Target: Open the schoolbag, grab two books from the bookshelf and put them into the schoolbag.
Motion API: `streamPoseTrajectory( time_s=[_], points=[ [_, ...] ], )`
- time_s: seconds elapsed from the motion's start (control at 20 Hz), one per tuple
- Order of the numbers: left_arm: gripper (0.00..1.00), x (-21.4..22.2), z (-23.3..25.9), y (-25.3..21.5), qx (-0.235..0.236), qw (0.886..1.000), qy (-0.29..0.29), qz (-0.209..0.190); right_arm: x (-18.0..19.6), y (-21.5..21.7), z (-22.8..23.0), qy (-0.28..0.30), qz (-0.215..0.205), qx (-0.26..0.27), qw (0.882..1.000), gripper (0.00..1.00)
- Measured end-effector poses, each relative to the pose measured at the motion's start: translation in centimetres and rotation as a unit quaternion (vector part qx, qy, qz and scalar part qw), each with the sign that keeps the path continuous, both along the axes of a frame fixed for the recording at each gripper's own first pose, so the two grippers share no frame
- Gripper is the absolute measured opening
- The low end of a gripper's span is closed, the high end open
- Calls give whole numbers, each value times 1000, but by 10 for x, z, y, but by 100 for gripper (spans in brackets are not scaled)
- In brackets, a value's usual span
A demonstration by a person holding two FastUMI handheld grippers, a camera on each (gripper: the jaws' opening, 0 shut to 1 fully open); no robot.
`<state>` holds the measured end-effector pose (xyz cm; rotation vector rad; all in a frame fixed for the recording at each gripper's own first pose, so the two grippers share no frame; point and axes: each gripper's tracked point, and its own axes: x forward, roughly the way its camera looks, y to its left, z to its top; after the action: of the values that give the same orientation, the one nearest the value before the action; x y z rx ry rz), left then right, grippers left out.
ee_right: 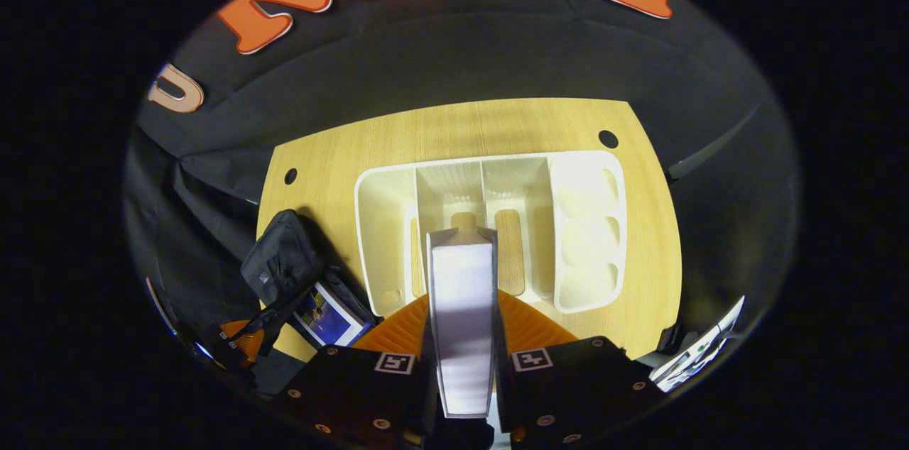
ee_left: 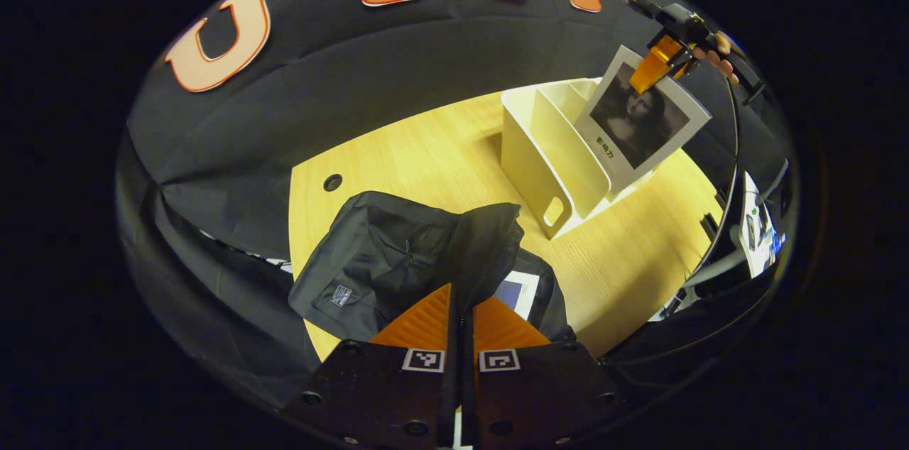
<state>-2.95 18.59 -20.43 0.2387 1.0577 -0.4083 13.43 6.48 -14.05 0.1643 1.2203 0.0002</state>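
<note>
Schoolbag [ee_left: 398, 258], black fabric with a small sewn patch, is lying on the near left part of the pale wooden counter [ee_left: 426, 152]. Left hand-held gripper [ee_left: 461, 308] is pinching a fold of the bag's flap by the zip, both fingers pressed on the cloth, holding the mouth open. One white-bordered book with a blue cover [ee_right: 328, 315] is sitting inside the bag already.

Right hand-held gripper [ee_right: 463, 308] is clamping the second book, a white-edged volume with a dark portrait cover [ee_left: 639, 116], both fingers on its faces. In the left gripper view that book is hanging in the air just above the cream plastic bookshelf [ee_left: 554, 152], tilted, clear of the slots. In the right gripper view the page edges are running straight up between the fingers, with the bookshelf's divided compartments beyond.

Step in hand, as judged: second book is lifted out and is being carried; first book is done. Next move calls for swinging the book left and nearer, over the bag's mouth, turning it to match the opening, then lowering it beside the first book before letting go. Left grip should be keeping the flap up meanwhile; a snag on the zip edge is the likely trouble.

Writing: a short line of characters is showing on the portrait cover's lower border, too small to read. The bag's patch is also illegible.
</note>
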Motion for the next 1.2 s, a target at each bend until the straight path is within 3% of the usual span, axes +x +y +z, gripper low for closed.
streamPoseTrajectory(
  time_s=[0.3,0.7,0.8,0.95,1.2],
  points=[
    [4,7,-2,8,-18,998,-7,-60,-58,11,27,-23,-54,12,998,35],
    [4,7,-3,2,-32,992,-13,-122,-141,37,24,-46,-141,86,985,34],
    [4,7,-2,3,-33,991,-11,-129,-158,52,20,-54,-159,129,977,34],
    [4,5,1,3,-33,989,-12,-145,-189,93,14,-54,-190,229,953,34],
    [4,6,2,2,-43,987,-13,-152,-203,134,-16,-62,-206,289,933,34]
  ],
)
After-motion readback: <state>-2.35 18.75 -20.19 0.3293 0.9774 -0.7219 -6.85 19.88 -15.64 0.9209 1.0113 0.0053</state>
